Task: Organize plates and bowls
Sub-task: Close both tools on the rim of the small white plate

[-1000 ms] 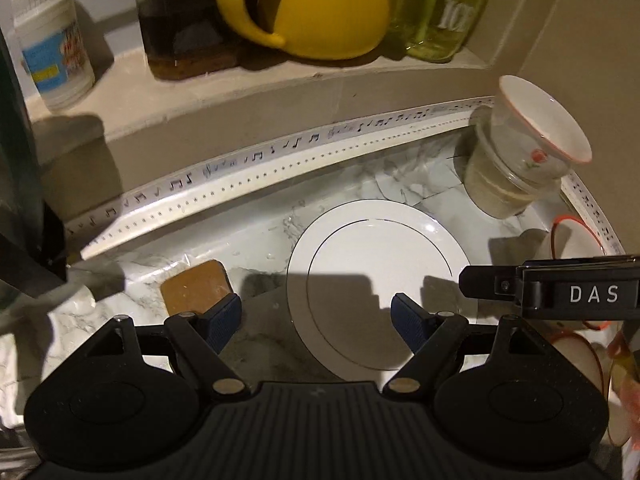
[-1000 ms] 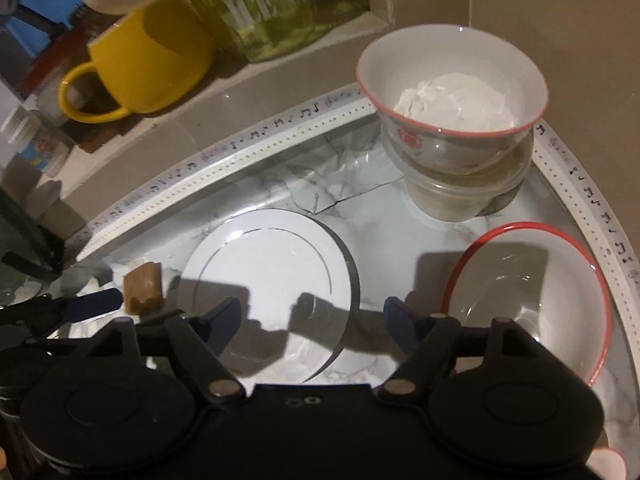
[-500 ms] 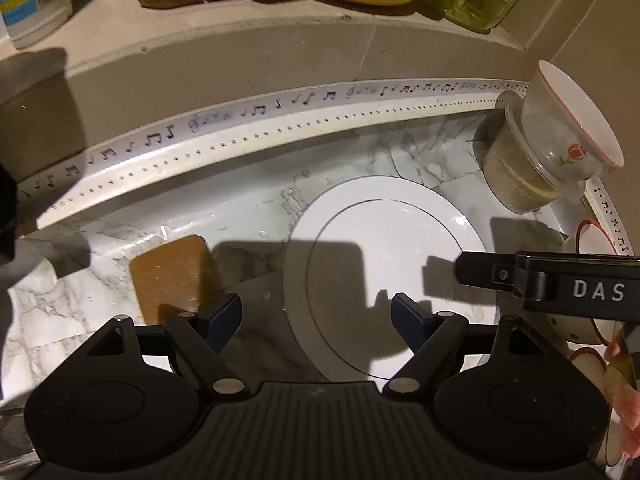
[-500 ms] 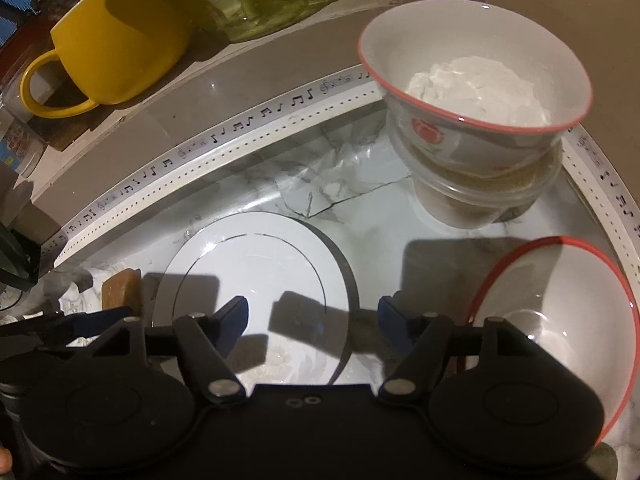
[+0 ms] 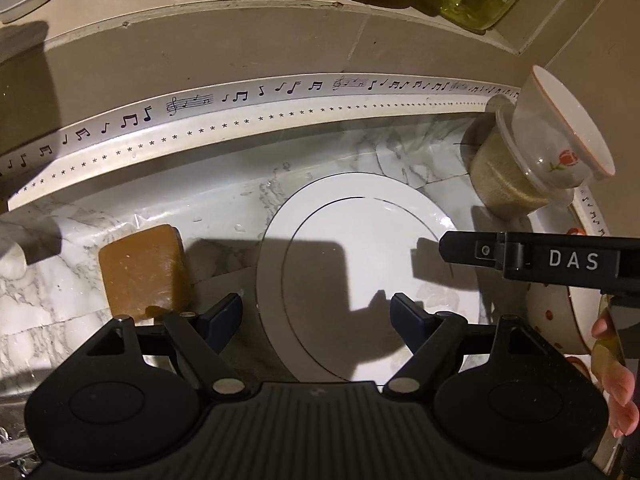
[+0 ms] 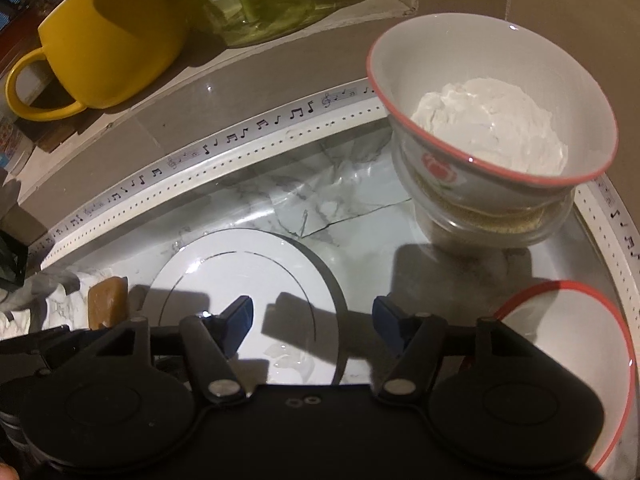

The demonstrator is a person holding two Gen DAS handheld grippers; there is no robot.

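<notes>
A brown, rounded soap-like block point(image 5: 142, 270) is lying on the glossy marble-patterned counter point(image 5: 348, 152) toward its left end, just beside a smooth round white plate point(image 5: 360, 248) with a thin dark ring. The left gripper point(image 5: 316, 312) is hovering over the plate's left rim, jaws apart and closing with nothing pinched. The right gripper point(image 6: 312, 314) is hanging over the plate's right edge point(image 6: 256, 280), jaws likewise closing on nothing. In the back right corner a red-rimmed bowl of white powder point(image 6: 492, 120) is sitting atop a clear tub point(image 6: 496, 220). Only the right wrist view is showing the powder and an empty red-rimmed bowl point(image 6: 568, 360) at the right edge; bare counter is lying between plate and bowls.
</notes>
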